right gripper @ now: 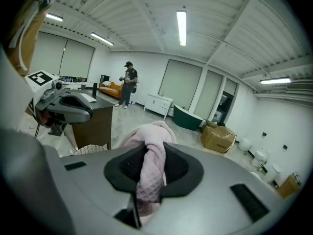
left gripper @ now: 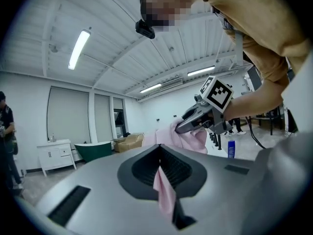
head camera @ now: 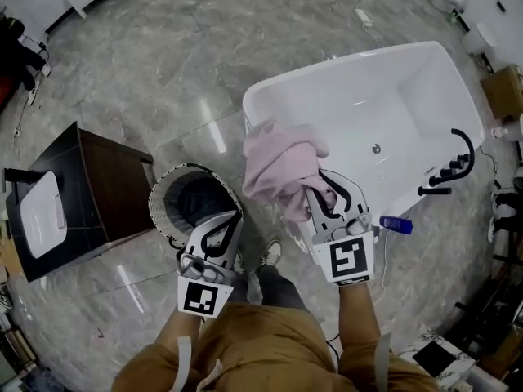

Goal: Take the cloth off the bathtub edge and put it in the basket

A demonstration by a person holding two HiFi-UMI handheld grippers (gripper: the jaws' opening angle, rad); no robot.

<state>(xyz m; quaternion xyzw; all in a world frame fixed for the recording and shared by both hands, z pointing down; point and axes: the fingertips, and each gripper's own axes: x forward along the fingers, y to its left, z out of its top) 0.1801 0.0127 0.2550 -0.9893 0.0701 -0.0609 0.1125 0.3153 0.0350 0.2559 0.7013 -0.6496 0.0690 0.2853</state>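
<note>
**A:** How many cloths were there?

**B:** One, a crumpled pink cloth [head camera: 282,166], with two grippers on it. The right gripper [head camera: 315,193] was clamped on a thick twisted fold. The left gripper [head camera: 228,219] pinched a thin strip.

**A:** Where was the cloth?

**B:** In the head view it was held up at the near-left corner of the white freestanding bathtub [head camera: 343,62]. It was not in the round woven basket [head camera: 160,193], which stood at nine o'clock from the cloth, near that corner. There was one basket, and one dark brown cabinet [head camera: 110,182] at its nine o'clock.

**A:** Did the head view show the left grip?

**B:** No. There the left jaws lay over the basket's mouth, and the pinch could not be made out. The left gripper view showed it: a strip of cloth [left gripper: 164,192] shut between the jaws. It also showed the right gripper [left gripper: 180,128] at one o'clock, holding the bunch.

**A:** And the right gripper view?

**B:** The waffle-textured cloth [right gripper: 149,173] between its jaws, one standing person [right gripper: 128,84] at eleven o'clock, and a second, dark green tub [right gripper: 188,117] at one o'clock. The head view showed neither.

**A:** Anything only the head view showed?

**B:** One blue can [head camera: 395,224] at four o'clock from the cloth, and the black tap set [head camera: 453,166] at the bathtub's rim.
</note>
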